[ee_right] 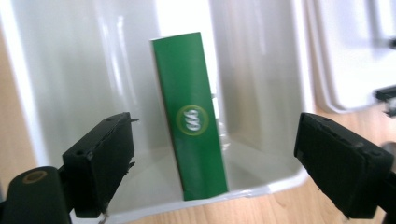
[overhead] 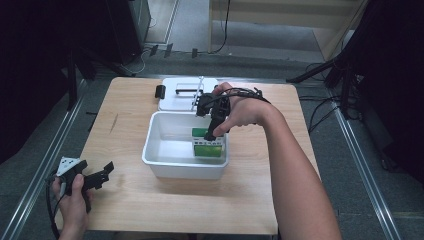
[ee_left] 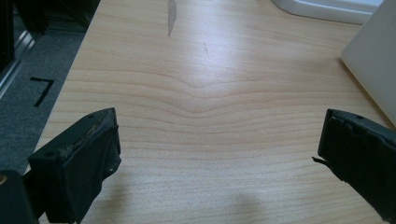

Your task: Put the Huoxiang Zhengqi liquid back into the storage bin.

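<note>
A green box [overhead: 208, 143] [ee_right: 190, 126] with a white round logo stands on edge inside the white plastic tub [overhead: 155, 159] [ee_right: 60, 70], against its right side. My right gripper [overhead: 212, 131] [ee_right: 212, 163] hangs open over the tub's right part, jaws spread wide on either side of the box and apart from it. My left gripper [overhead: 102, 172] [ee_left: 219, 163] rests open near the table's front left corner, with only bare wood between its jaws.
A white lid [overhead: 172, 100] [ee_right: 345, 56] with a black handle and clip lies flat behind the tub. The wooden table [overhead: 175, 205] [ee_left: 201, 93] has free room at front and left. Dark floor, rails and stands surround it.
</note>
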Demonstrator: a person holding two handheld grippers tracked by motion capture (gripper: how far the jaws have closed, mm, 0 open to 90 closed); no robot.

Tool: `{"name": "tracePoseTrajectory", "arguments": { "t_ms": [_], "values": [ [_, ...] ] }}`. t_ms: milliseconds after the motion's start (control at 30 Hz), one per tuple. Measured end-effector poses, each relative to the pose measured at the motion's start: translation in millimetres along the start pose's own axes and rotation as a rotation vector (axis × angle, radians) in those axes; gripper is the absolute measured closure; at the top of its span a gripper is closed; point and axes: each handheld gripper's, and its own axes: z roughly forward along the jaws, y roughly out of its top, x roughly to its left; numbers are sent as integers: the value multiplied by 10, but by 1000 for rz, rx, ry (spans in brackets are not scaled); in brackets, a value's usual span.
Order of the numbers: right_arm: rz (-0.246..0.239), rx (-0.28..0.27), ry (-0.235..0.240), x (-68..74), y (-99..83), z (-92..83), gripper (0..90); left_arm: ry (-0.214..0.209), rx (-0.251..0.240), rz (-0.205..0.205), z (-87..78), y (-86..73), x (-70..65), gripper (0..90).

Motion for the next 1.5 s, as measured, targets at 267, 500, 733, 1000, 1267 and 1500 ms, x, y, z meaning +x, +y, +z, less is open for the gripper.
{"name": "tracePoseTrajectory", "arguments": {
  "t_ms": [267,500,733,1000,1267,1500],
  "values": [
    [80,-85,-49,-57,-83,-117,0,0,0,-1,-1,0,0,0],
    [212,-162,-89,-146,-287,-206,0,0,0,-2,-1,0,0,0],
    [302,-250,-130,-209,-560,-318,0,1,-2,-2,0,-1,0,0],
    [454,-332,-169,-279,-959,-386,0,-2,-5,-6,2,-1,4,0],
    [537,-409,-258,-233,-1303,-390,0,-3,-3,-8,-1,-1,7,0],
    [613,-469,-310,-141,-1636,-321,0,0,-1,-8,0,-1,6,0]
  ]
}}
